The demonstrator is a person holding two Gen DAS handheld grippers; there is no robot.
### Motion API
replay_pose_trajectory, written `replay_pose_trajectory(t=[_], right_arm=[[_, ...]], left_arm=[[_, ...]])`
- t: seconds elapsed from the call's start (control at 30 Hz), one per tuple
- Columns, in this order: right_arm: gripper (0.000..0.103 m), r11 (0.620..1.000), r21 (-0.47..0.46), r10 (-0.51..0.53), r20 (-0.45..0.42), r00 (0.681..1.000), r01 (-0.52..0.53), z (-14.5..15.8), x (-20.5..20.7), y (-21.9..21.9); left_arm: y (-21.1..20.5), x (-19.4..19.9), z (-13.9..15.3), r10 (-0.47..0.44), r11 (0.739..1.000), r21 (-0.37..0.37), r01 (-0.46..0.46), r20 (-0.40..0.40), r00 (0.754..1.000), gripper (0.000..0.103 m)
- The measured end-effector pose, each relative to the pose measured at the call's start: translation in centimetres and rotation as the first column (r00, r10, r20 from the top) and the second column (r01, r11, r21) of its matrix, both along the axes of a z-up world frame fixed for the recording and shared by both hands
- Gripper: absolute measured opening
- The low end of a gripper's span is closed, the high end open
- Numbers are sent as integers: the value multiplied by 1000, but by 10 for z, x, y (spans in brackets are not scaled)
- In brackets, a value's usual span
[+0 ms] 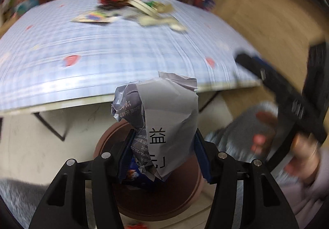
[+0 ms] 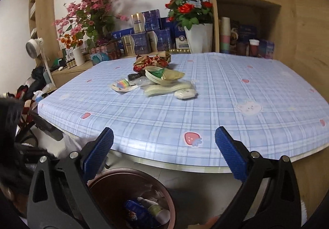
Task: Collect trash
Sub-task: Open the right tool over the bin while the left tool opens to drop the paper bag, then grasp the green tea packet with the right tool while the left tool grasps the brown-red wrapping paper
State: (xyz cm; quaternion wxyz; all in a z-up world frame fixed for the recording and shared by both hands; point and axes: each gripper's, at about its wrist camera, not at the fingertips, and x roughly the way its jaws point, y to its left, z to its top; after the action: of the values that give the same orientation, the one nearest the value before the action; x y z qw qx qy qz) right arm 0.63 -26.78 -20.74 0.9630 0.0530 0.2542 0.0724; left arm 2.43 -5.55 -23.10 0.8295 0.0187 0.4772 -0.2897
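My left gripper [image 1: 163,142] is shut on a crumpled grey paper wrapper [image 1: 164,109] with printed characters, held above the brown trash bin [image 1: 191,194] below the table edge. My right gripper [image 2: 164,144] is open and empty, in front of the table's near edge and over the same brown bin [image 2: 107,179], which holds several pieces of trash. A pile of trash [image 2: 160,78] lies mid-table: wrappers, a paper bowl, plastic bags, a round card. The pile also shows, blurred, in the left wrist view [image 1: 131,8].
The table [image 2: 205,109] has a blue plaid cloth with strawberry prints. Flower pots, boxes and cans [image 2: 144,33] stand behind it, a wooden shelf [image 2: 246,2] at the right. The other gripper and hand [image 1: 287,105] show at right in the left wrist view.
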Motion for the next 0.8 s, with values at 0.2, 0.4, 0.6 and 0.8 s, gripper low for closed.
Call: replay_pose_trajectory(t=[0.2,0.4,0.6,0.8], right_arm=[[97,998,36,43,-33,999,-42,-6,2,1],[97,998,-50,23,-57,998,-26,-9,4,15],[97,998,-59,-12,-75,997,7,-12,5,13],[97,998,-52,-52,-89,995,48,-14,7,7]], left_arm=[[-16,0,-33,-72,994,76,80,-96,993,54],[-6,5,-41,-47,997,62,56,-145,988,59],[3,10,-39,-9,999,48,16,-148,989,73],[20,11,-24,74,997,4,-74,-83,994,84]])
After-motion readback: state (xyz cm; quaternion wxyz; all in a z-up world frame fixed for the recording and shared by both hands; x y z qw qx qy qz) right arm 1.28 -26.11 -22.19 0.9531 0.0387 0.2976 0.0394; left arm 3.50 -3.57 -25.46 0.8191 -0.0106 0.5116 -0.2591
